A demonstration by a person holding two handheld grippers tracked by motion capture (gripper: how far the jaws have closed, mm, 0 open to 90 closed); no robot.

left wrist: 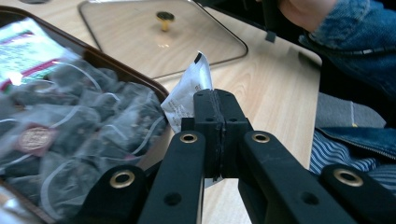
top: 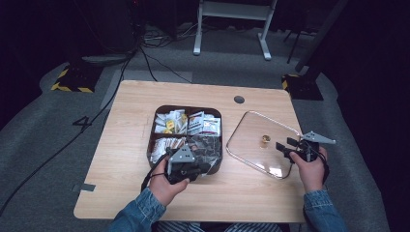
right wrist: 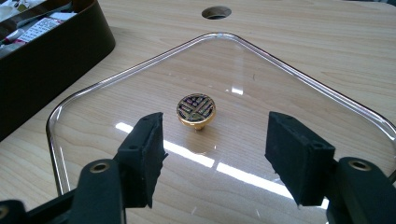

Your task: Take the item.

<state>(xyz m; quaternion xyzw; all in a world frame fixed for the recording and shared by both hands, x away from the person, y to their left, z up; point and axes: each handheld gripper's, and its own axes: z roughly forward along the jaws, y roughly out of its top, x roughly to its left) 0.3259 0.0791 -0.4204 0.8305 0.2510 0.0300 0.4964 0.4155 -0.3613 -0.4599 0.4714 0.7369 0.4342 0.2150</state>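
– Left gripper view first: what is being held?
– A white sachet (left wrist: 189, 91) sticks up from the left tongs (left wrist: 215, 100), whose jaws are pressed together on its lower edge. It hangs just past the corner of the dark tray (left wrist: 140, 72), over the wooden surface (left wrist: 271, 84).
– And what lies in the tray beside it?
– Clear packets of dark tea bags (left wrist: 88, 126) fill the nearest compartment; farther in there are printed sachets, blurred here.
– How does it look from the high view?
– The left tongs (top: 186, 169) sit at the tray's (top: 151, 145) near edge, in the person's left hand. To the tray's right, a clear glass lid (top: 251, 145) lies flat on the surface (top: 125, 188), apart from the tray.
– What about the other side?
– In the right gripper view the right tongs (right wrist: 215, 154) hover over that lid (right wrist: 289, 93), jaws spread with nothing between them, pointing at its round gold knob (right wrist: 196, 110) without touching it.
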